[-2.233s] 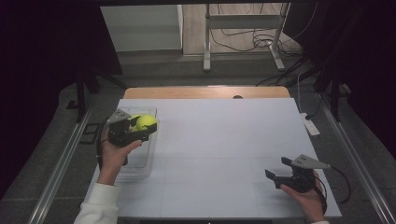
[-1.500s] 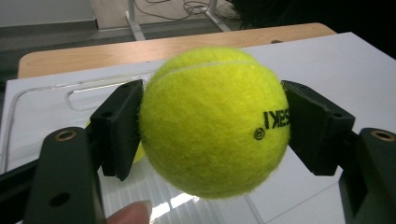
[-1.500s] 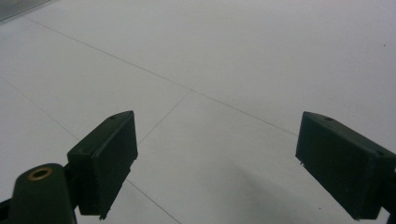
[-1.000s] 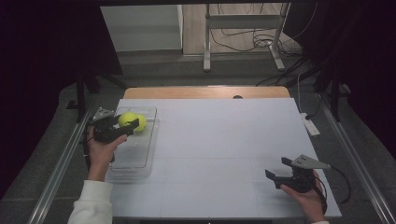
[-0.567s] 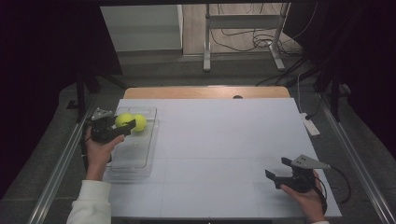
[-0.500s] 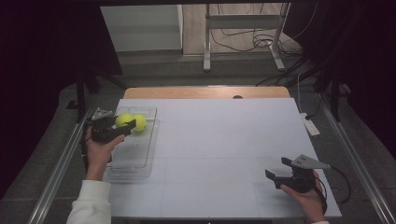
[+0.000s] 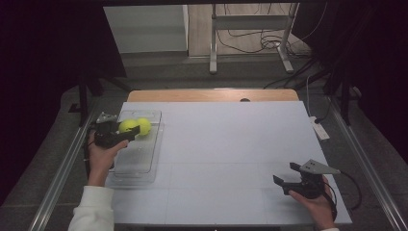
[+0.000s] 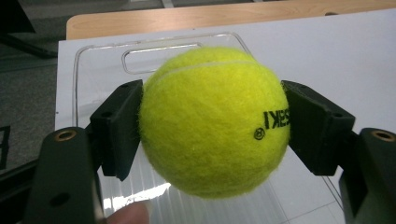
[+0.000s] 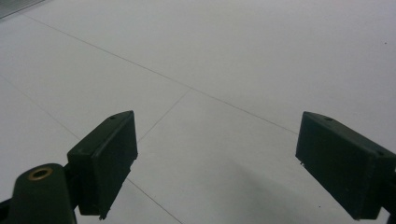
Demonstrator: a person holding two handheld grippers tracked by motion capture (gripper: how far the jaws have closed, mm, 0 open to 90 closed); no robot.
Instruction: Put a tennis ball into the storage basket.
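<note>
A white tabletop (image 7: 231, 159), crossed by faint thin lines, sits on a wooden table whose far edge shows as a tan strip. Beyond it lie a grey floor, metal stand legs (image 7: 250, 43) and loose cables, with dark surroundings at both sides.

At the left edge of the tabletop lies a clear plastic tray (image 7: 144, 166), its long axis running away from the person. The left gripper (image 7: 129, 129) is held over the tray's far end, jaws clamped on a yellow-green tennis ball (image 8: 215, 121); the ball's black lettering faces the right jaw. A second tennis ball (image 7: 144, 125) sits just beside it.

The right gripper (image 7: 289, 174) rests near the front right corner, jaws spread wide and holding nothing.
</note>
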